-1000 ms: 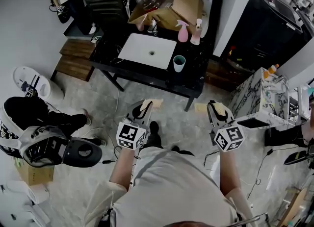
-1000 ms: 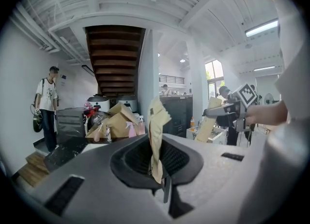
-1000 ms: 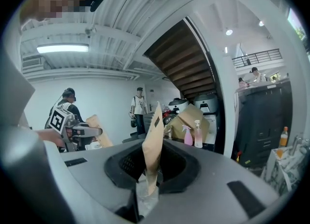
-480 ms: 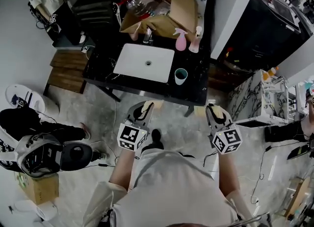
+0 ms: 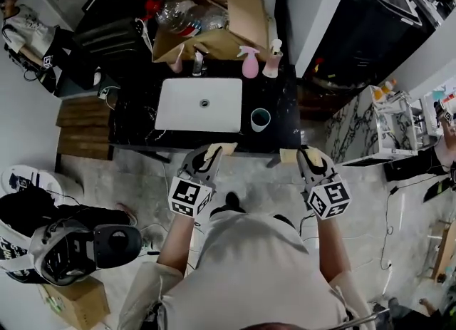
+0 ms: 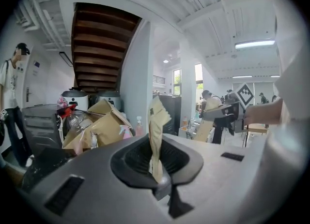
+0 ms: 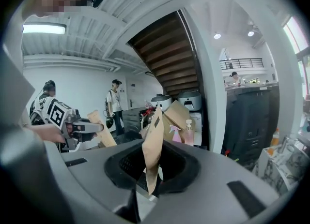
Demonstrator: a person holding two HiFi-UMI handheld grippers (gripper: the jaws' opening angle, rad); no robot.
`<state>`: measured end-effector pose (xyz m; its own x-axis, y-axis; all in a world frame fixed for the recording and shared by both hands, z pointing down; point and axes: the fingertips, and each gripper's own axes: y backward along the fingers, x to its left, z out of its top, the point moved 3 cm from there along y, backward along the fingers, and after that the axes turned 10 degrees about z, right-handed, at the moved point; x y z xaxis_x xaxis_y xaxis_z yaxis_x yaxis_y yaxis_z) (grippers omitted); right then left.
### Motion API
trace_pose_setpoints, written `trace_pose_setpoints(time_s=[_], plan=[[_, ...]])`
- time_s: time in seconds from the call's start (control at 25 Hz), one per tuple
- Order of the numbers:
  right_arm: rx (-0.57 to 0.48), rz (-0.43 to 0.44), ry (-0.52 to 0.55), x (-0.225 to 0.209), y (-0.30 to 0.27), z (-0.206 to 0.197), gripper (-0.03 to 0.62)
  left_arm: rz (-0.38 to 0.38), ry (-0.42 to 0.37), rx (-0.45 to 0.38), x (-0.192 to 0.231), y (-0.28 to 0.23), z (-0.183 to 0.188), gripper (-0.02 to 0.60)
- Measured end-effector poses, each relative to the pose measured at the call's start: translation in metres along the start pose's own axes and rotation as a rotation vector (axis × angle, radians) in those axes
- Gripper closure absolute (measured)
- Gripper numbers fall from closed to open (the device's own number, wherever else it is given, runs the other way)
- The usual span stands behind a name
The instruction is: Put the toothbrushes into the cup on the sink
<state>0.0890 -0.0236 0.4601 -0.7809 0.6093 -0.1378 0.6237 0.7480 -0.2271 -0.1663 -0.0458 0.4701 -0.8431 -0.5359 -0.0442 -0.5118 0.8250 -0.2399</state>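
Bright, even indoor light. A ceiling strip lamp (image 6: 254,44) up and right of the left tool (image 5: 211,153) and windows (image 6: 198,79) beyond it burn out white. Ahead of that tool and the right tool (image 5: 311,156) the white sink (image 5: 178,111) glares against the dark bench (image 5: 285,95), which loses detail. Both gripper views bulge strongly, blacken at the corners, and turn soft nearest the lens.

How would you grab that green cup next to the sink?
I'd pinch one side of the cup at its rim from straight above, one jaw inside and one outside. It stands upright with its mouth open, on bare counter right of the sink.
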Motion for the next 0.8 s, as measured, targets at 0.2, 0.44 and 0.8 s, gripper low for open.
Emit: trace_pose_setpoints(time_s=[0.2,0.44,0.8], plan=[[0.014,-0.048,0.005,0.001,-0.023,0.006,0.526,-0.048,-0.007,0.006,0.025,-0.017,-0.002,0.548],[0.024,-0.070,0.012,0.004,-0.044,0.012,0.528,-0.074,0.011,0.009,0.042,-0.026,-0.007,0.548],[0.026,-0.052,0.030,-0.013,-0.066,0.027,0.526,-0.028,0.045,0.018,0.056,-0.033,-0.010,0.548]])
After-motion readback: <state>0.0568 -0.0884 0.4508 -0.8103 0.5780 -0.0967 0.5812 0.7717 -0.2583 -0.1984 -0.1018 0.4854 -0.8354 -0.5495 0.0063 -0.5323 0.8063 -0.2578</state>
